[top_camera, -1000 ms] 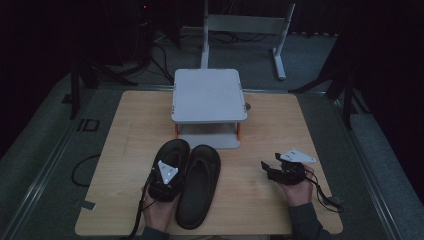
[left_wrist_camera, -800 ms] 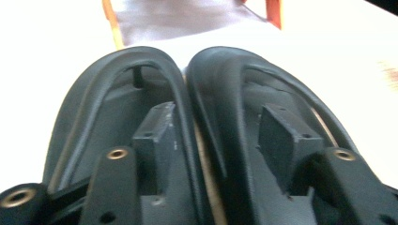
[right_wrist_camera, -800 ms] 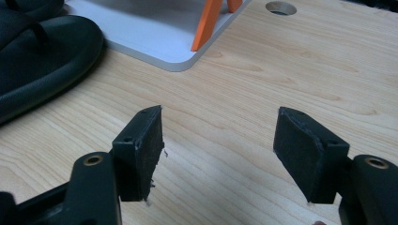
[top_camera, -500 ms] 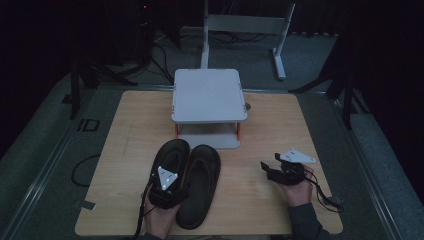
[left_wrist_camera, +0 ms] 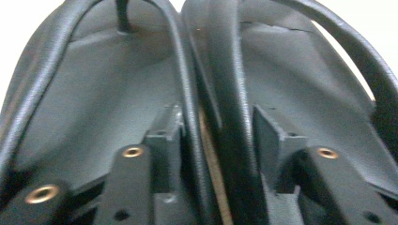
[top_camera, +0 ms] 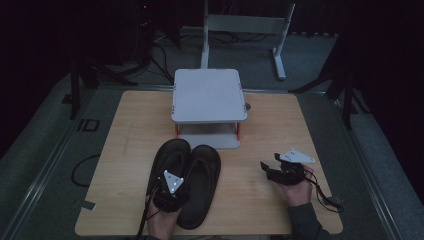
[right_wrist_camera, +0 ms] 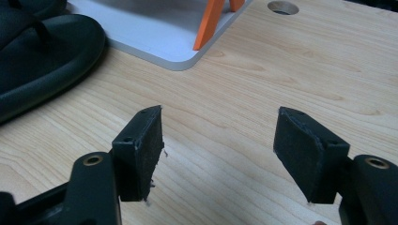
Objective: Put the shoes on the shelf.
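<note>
A: Nearest the person, what does the left gripper (top_camera: 169, 189) grasp?
B: It has just been closing; its jaws pinch the touching inner edges of two black slippers (top_camera: 199, 186) lying side by side.
A: And farther off?
B: The right gripper (top_camera: 281, 170) rests released on the wooden table (top_camera: 135, 130); beyond stands a grey riser (top_camera: 208, 95).

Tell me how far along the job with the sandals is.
Done: both black sandals lie side by side on the table. In hand: the left gripper has just been closing its jaws on their touching inner edges at the heels. Left: lifting the pair, perhaps onto the grey stand; the right gripper rests open.
</note>
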Demonstrator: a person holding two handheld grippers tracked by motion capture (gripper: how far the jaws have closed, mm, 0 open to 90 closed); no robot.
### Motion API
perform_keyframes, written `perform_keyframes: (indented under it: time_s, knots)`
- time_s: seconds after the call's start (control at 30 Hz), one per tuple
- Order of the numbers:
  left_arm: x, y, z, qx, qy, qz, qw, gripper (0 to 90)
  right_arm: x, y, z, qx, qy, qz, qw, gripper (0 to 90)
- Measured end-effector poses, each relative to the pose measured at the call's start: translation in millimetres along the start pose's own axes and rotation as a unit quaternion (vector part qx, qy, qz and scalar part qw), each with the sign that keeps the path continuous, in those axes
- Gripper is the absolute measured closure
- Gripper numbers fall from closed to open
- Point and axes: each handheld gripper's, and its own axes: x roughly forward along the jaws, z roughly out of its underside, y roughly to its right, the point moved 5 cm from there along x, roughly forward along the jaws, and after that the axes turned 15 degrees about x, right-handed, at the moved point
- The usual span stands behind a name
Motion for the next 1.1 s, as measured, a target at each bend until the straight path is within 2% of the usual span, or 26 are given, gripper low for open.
perform_keyframes:
  time_s: [0.1,0.2,0.33,0.5,0.57,0.9,1.1]
  knots:
    - [-0.7,0.6,0.3,0.002,-0.004,-0.01,0.9999,59.4,-0.1,0.0,0.1,0.0,0.0,0.0,1.0,32.7]
    - [-2.6,0.5,1.7,0.001,-0.005,-0.009,0.9999,70.3,-0.7,0.3,-0.3,0.0,0.002,0.001,1.0,32.7]
    - [-4.0,2.9,2.3,-0.004,-0.004,-0.015,0.9999,73.7,0.1,0.1,0.2,-0.001,0.0,0.001,1.0,32.8]
    - [-6.3,2.7,3.5,-0.013,-0.007,-0.022,0.9997,75.5,-0.4,0.3,0.1,-0.002,0.0,0.001,1.0,32.8]
    - [-9.7,1.4,4.6,-0.024,-0.005,-0.014,0.9996,75.6,-0.4,0.9,0.2,-0.003,0.0,0.002,1.0,32.7]
    - [-10.5,1.8,-5.0,-0.026,0.006,-0.008,0.9996,75.7,-1.7,5.4,1.5,0.006,0.001,0.004,1.0,32.8]
    - [-3.9,-8.3,-6.4,-0.051,0.001,-0.016,0.9986,75.7,-2.6,7.1,1.9,0.006,0.002,0.005,1.0,32.8]
